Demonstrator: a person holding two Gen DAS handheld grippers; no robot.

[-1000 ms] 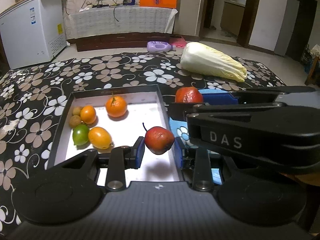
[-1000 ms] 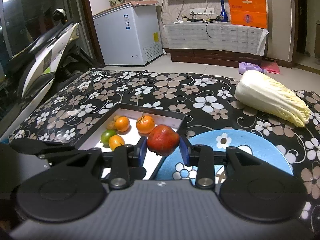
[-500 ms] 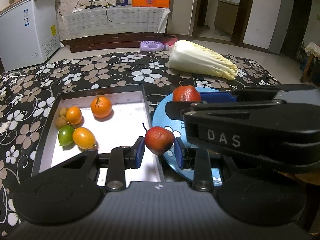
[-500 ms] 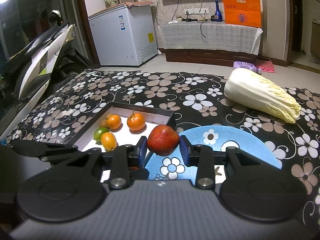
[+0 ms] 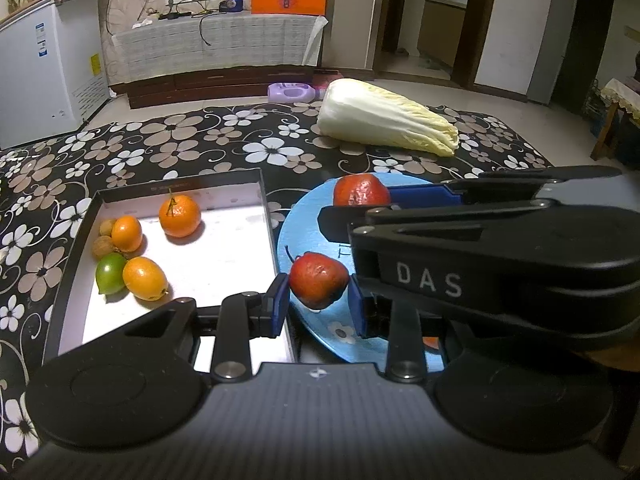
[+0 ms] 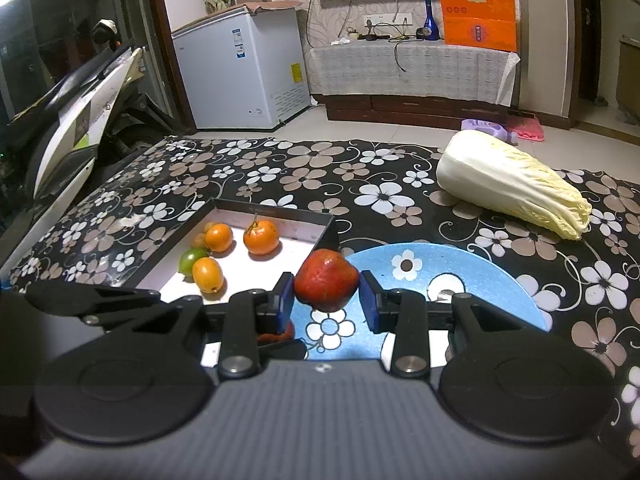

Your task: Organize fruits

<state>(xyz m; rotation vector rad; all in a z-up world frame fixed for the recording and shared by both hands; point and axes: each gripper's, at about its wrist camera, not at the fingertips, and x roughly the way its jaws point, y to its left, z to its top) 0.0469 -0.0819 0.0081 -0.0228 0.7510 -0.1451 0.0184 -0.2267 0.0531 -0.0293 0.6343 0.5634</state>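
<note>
My left gripper (image 5: 319,303) is shut on a small red pear-shaped fruit with a stem (image 5: 317,280), held above the near left edge of the blue flowered plate (image 5: 292,236). My right gripper (image 6: 327,300) is shut on a second red fruit (image 6: 326,280) over the same plate (image 6: 480,276); in the left wrist view that fruit (image 5: 360,190) shows farther back, with the right gripper's black body crossing from the right. A black-rimmed white tray (image 5: 224,256) to the left holds several oranges and a green citrus (image 5: 110,274).
A Chinese cabbage (image 5: 384,118) lies on the flowered tablecloth behind the plate. A white chest freezer (image 6: 244,68) and a scooter (image 6: 76,120) stand beyond the table's left side. A TV cabinet (image 6: 412,72) with an orange box lines the far wall.
Both views have shifted so that the tray sits farther left and the plate lies under both held fruits. Both grips are unchanged.
</note>
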